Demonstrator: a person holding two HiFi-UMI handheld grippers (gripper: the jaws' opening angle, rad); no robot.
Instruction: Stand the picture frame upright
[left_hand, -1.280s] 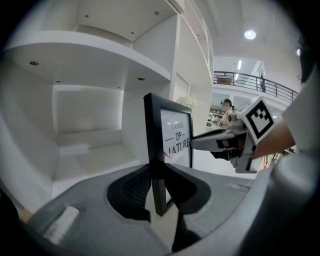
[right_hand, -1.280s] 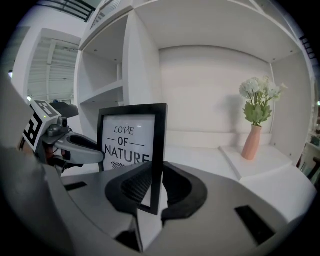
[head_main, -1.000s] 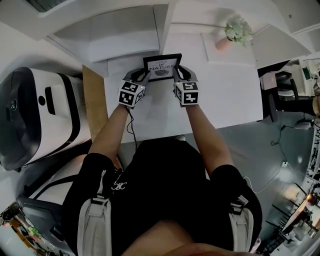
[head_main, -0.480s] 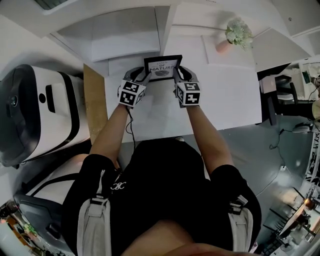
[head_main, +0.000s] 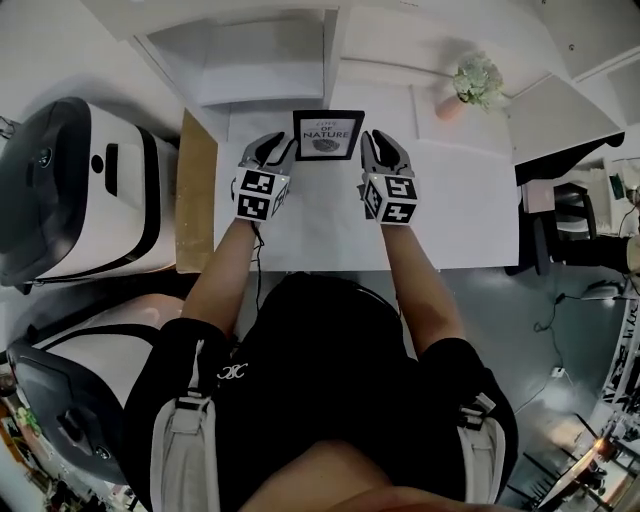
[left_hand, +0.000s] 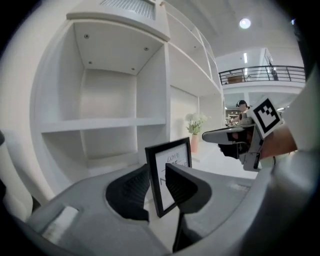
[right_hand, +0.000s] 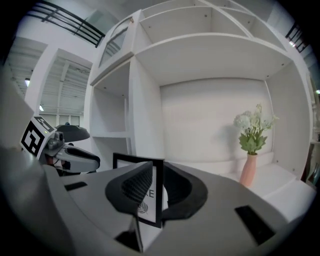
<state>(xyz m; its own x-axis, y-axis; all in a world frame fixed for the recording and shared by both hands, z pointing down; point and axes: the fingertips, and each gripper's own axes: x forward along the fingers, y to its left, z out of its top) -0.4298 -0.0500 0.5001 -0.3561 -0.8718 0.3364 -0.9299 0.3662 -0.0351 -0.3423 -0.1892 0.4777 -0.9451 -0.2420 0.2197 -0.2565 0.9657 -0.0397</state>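
A black picture frame (head_main: 328, 135) with a white print stands upright on the white table (head_main: 450, 200), facing me, in front of the shelf unit. My left gripper (head_main: 280, 148) is at its left edge. In the left gripper view the frame (left_hand: 172, 160) sits between the jaws of the left gripper (left_hand: 156, 172), which have just been closing, with a gap still showing at the front jaw. My right gripper (head_main: 370, 148) is at the right edge. In the right gripper view the right gripper (right_hand: 159, 172) is shut on that edge of the frame (right_hand: 148, 202).
A pink vase of white flowers (head_main: 465, 80) stands to the right of the frame. White shelf compartments (head_main: 260, 60) rise just behind it. A wooden panel (head_main: 197, 190) and a large white machine (head_main: 80, 190) lie to the left of the table.
Both hands have risen and now sit at the frame's sides instead of over its lower corners. The frame stands more upright than before.
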